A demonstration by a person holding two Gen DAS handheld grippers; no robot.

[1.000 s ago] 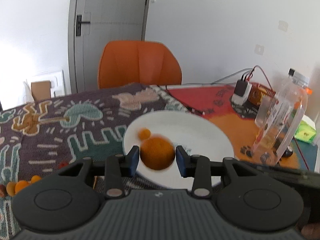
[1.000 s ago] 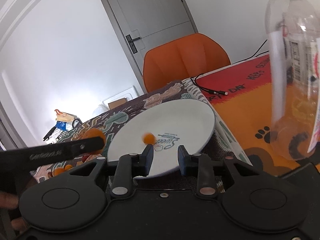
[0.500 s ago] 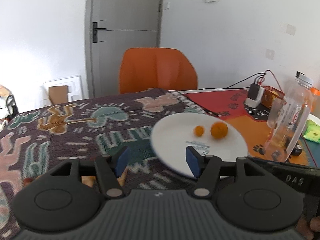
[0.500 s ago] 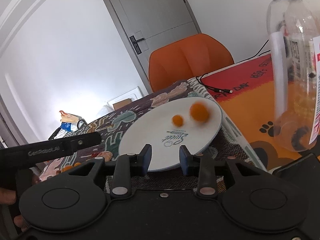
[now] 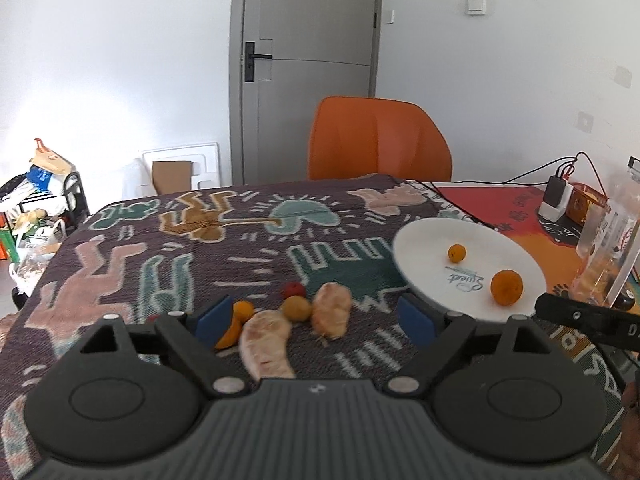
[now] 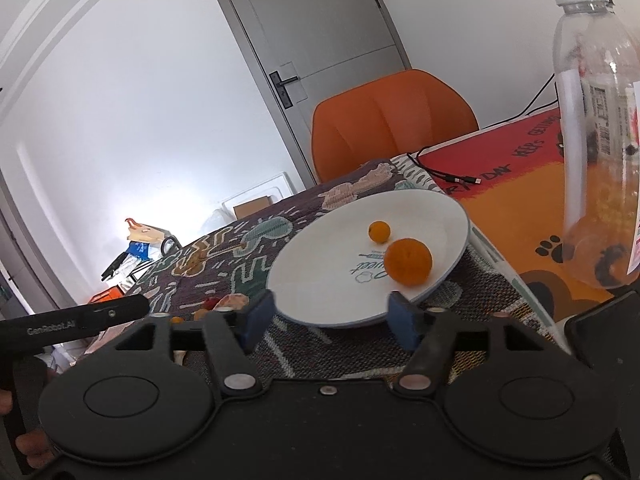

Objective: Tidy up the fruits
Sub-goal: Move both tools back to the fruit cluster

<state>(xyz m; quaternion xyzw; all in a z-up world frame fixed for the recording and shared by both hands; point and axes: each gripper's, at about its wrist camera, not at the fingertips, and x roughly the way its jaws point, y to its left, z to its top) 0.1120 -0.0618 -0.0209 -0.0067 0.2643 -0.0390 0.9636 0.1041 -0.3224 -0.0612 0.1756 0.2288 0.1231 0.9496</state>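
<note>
A white plate (image 5: 424, 240) (image 6: 320, 252) on the patterned cloth holds a large orange (image 5: 506, 287) (image 6: 408, 261) and a small orange fruit (image 5: 456, 253) (image 6: 379, 232). My left gripper (image 5: 316, 322) is open and empty, hovering over a loose pile on the cloth: two pale peeled segments (image 5: 266, 342) (image 5: 332, 310), a yellow-brown fruit (image 5: 296, 309), a small red fruit (image 5: 294, 289) and an orange piece (image 5: 236, 326). My right gripper (image 6: 330, 316) is open and empty at the plate's near rim.
A clear plastic bottle (image 6: 596, 128) stands right of the plate on an orange mat (image 6: 520, 208). An orange chair (image 5: 378, 144) sits behind the table. A charger and cables (image 5: 554, 196) lie at the far right.
My left gripper let the large orange go onto the plate, opened wide and swung left over the loose fruit pile. My right gripper opened wider by the plate.
</note>
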